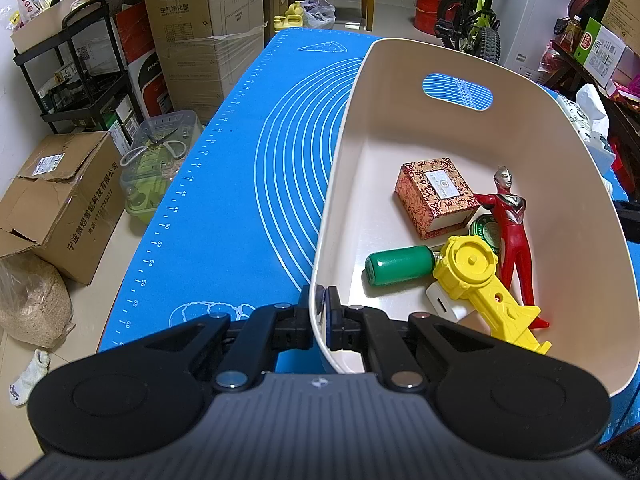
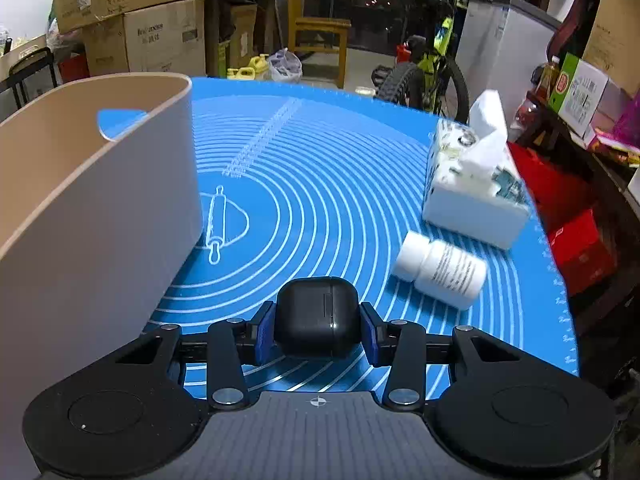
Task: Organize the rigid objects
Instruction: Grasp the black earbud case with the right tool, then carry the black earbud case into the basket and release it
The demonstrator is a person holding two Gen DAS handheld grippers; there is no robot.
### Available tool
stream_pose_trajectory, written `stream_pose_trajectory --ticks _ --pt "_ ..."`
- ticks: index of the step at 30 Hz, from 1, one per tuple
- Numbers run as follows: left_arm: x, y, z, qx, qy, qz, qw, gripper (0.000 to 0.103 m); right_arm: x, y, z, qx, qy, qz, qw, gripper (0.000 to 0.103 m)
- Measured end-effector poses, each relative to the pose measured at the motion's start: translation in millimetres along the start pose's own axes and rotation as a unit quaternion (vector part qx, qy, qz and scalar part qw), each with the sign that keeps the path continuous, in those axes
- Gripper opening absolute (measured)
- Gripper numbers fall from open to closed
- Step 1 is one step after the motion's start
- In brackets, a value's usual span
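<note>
Both tongs clamped — bin rim (image 1: 320, 276), black case (image 2: 316, 316).

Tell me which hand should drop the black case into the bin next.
Right. The right gripper has its fingers closed on the black case, right beside the bin. The left gripper is clamped on the bin's rim, steadying it.
</note>
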State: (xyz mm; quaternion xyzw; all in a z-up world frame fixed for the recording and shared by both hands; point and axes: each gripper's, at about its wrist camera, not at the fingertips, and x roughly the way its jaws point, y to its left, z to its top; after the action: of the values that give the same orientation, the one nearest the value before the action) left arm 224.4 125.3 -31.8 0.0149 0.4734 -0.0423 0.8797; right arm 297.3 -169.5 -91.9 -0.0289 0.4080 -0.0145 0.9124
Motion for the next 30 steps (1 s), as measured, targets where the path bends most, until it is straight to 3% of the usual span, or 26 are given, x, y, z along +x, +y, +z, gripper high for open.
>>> stream_pose_trajectory --ticks 12,30 --pt "0.1 0.1 0.0 0.000 0.000 0.000 1.0000 0.007 -40.1 3.1 12.1 -0.018 -0.035 0.015 0.999 0.049" --pt "0.2 0.1 0.1 0.000 0.000 0.000 1.0000 0.007 -133.3 55.2 58.8 -0.071 -0.140 0.101 0.982 0.049"
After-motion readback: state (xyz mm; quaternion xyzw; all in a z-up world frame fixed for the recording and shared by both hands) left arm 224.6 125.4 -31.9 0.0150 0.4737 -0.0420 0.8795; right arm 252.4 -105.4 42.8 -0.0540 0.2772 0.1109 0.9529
